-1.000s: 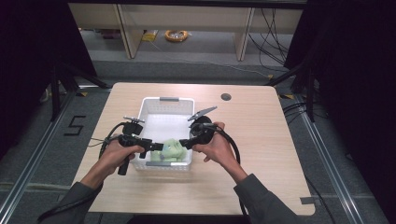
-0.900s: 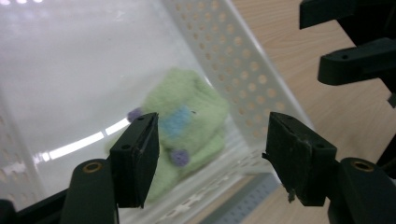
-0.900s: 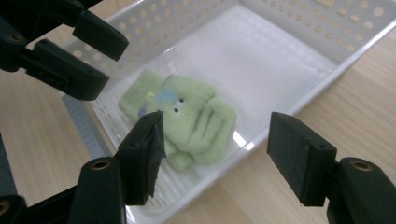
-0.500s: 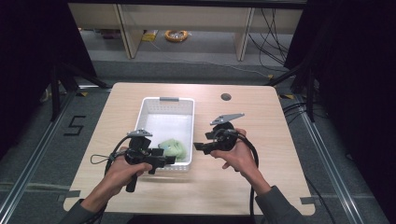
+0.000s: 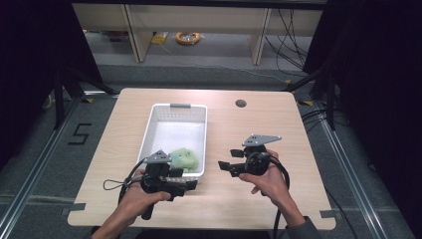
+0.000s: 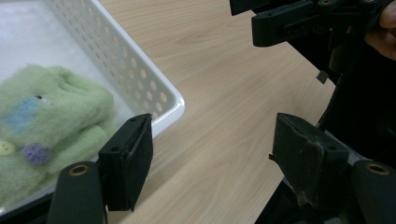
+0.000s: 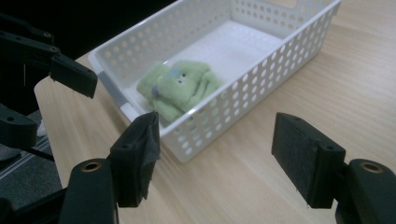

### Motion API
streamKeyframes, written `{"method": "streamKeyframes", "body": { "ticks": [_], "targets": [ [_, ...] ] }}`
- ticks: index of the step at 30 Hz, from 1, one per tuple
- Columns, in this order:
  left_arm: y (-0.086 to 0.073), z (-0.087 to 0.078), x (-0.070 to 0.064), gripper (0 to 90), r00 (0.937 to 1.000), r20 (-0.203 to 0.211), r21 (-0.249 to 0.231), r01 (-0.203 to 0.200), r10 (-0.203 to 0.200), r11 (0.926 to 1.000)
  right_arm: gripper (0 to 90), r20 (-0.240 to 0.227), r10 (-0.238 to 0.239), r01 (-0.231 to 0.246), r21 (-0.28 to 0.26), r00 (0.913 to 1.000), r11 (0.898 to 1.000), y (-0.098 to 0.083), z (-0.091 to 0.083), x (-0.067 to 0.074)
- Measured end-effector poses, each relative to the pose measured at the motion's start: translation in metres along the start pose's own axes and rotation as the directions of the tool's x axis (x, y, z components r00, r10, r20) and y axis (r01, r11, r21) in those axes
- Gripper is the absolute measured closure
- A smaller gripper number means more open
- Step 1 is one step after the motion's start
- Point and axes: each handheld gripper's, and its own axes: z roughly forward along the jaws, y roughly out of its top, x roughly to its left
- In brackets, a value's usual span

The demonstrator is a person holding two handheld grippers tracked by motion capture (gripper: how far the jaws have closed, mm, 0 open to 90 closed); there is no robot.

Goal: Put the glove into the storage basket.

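left gripper sits at the near end of the basket, just outside its front wall, jaws pointing toward the other hand. jaws apart w/ nothing between them, only bare table showing in the gap; they have just been opening. in the left gripper view the basket's near corner lies just ahead of the left-side jaw, and the green cloth is beyond that jaw, inside the basket, not touching the pads.

right gripper is off to the basket's side, apart from its wall, jaws aimed back toward the basket. jaws also wide, nothing held; they have just been opening too. in the right gripper view the basket stands ahead of the jaws, its nearest corner between and slightly past the left-side jaw; bare tabletop in the gap.

green cloth: folded/bunched, lying on the basket floor at the end nearest the person, against the front wall. fuzzy fabric w/ a blue patch, a purple bit and a pale button visible close up. in the right gripper view the cloth sits ahead and a little left of the jaws, behind the perforated wall.

the two grippers face each other across the basket's near corner, apart, no contact. rest of basket floor white.
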Motion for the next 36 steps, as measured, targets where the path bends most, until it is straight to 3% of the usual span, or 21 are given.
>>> {"method": "streamKeyframes", "body": {
  "ticks": [1, 2, 5, 8, 10, 12, 13, 14, 15, 20, 21, 22, 24, 25, 27, 29, 32, 33, 34, 35, 36],
  "targets": [
    [-0.001, 0.001, -0.002, 28.2, 1.0, 0.003, -0.008, -0.001, 0.001, 1.0, 33.4, 0.005, -0.002, 0.002, -0.004, 1.0, 1.0, -0.002, -0.001, -0.001],
    [-0.003, 0.003, -0.002, 28.1, 1.0, 0.005, -0.017, -0.005, 0.005, 0.9998, 33.4, 0.006, 0.035, -0.035, 0.0, 0.9994, 0.999, -0.004, -0.002, 0.001],
    [-0.007, 0.006, -0.004, 27.3, 1.0, 0.007, -0.002, -0.001, 0.001, 1.0, 33.4, 0.001, 0.008, -0.008, -0.005, 1.0, 1.0, -0.009, -0.004, -0.002],
    [-0.014, 0.009, -0.005, 26.5, 0.9997, 0.023, 0.0, -0.002, 0.002, 1.0, 33.3, -0.005, 0.045, -0.045, 0.001, 0.999, 0.999, -0.013, -0.007, 0.002],
    [-0.02, 0.011, -0.005, 25.9, 0.9997, 0.022, 0.004, -0.006, 0.006, 1.0, 32.9, 0.003, 0.008, -0.008, -0.016, 1.0, 1.0, -0.016, -0.007, 0.001],
    [-0.025, 0.013, -0.006, 24.3, 0.9998, 0.017, 0.012, -0.014, 0.014, 0.9998, 32.5, 0.014, 0.003, -0.003, -0.008, 0.9999, 1.0, -0.019, -0.01, 0.0],
    [-0.027, 0.014, -0.007, 23.5, 0.9996, 0.022, 0.017, -0.02, 0.019, 0.9997, 31.9, -0.016, 0.027, -0.028, -0.017, 0.9995, 0.999, -0.021, -0.009, 0.001],
    [-0.028, 0.015, -0.007, 22.4, 0.9992, 0.031, 0.018, -0.023, 0.023, 0.9996, 30.6, -0.002, 0.012, -0.012, -0.022, 0.9999, 1.0, -0.022, -0.01, 0.0],
    [-0.03, 0.016, -0.008, 21.5, 0.9992, 0.034, 0.013, -0.022, 0.022, 0.9997, 28.5, -0.008, 0.032, -0.032, -0.021, 0.9994, 0.999, -0.024, -0.011, 0.002],
    [-0.037, 0.022, -0.011, 18.5, 0.9969, 0.058, 0.009, -0.054, 0.053, 0.9985, 18.7, -0.021, 0.001, -0.002, -0.051, 0.9998, 0.999, -0.033, -0.013, -0.001],
    [-0.039, 0.023, -0.011, 17.9, 0.996, 0.068, 0.01, -0.058, 0.058, 0.9982, 18.1, -0.022, 0.0, -0.001, -0.054, 0.9998, 0.999, -0.034, -0.013, -0.002],
    [-0.04, 0.024, -0.012, 17.7, 0.9963, 0.069, 0.007, -0.052, 0.052, 0.9986, 18.1, -0.032, 0.033, -0.035, -0.048, 0.9989, 0.998, -0.036, -0.015, 0.0],
    [-0.043, 0.025, -0.013, 17.7, 0.9954, 0.074, 0.019, -0.063, 0.061, 0.9978, 18.1, -0.025, 0.003, -0.005, -0.056, 0.9997, 0.998, -0.038, -0.016, -0.003],
    [-0.044, 0.026, -0.013, 17.7, 0.9953, 0.071, 0.018, -0.067, 0.065, 0.9976, 18.1, -0.028, 0.028, -0.03, -0.055, 0.9992, 0.998, -0.04, -0.016, -0.002],
    [-0.046, 0.026, -0.012, 17.6, 0.9953, 0.074, 0.013, -0.065, 0.064, 0.9978, 18.1, -0.024, 0.005, -0.007, -0.063, 0.9997, 0.998, -0.042, -0.017, -0.004],
    [-0.048, 0.026, -0.012, 17.5, 0.9964, 0.065, 0.013, -0.055, 0.055, 0.9984, 18.3, -0.03, 0.039, -0.041, -0.056, 0.9988, 0.998, -0.044, -0.018, -0.002],
    [-0.051, 0.027, -0.012, 17.6, 0.9967, 0.059, 0.015, -0.057, 0.057, 0.9982, 18.5, -0.018, 0.012, -0.013, -0.06, 0.9998, 0.998, -0.048, -0.018, -0.004],
    [-0.052, 0.027, -0.013, 17.6, 0.9966, 0.065, 0.021, -0.052, 0.051, 0.9984, 18.5, -0.032, 0.049, -0.051, -0.046, 0.9983, 0.998, -0.05, -0.018, -0.002],
    [-0.052, 0.027, -0.013, 17.6, 0.9966, 0.06, 0.018, -0.058, 0.056, 0.9982, 18.5, -0.022, 0.03, -0.031, -0.045, 0.9993, 0.999, -0.051, -0.018, -0.004],
    [-0.053, 0.027, -0.013, 17.6, 0.9964, 0.064, 0.023, -0.058, 0.056, 0.9981, 18.5, -0.033, 0.056, -0.057, -0.043, 0.9979, 0.997, -0.053, -0.018, -0.002],
    [-0.054, 0.028, -0.013, 17.6, 0.9968, 0.06, 0.022, -0.055, 0.053, 0.9983, 18.6, -0.016, 0.015, -0.016, -0.05, 0.9998, 0.999, -0.053, -0.018, -0.005]
  ]
}}
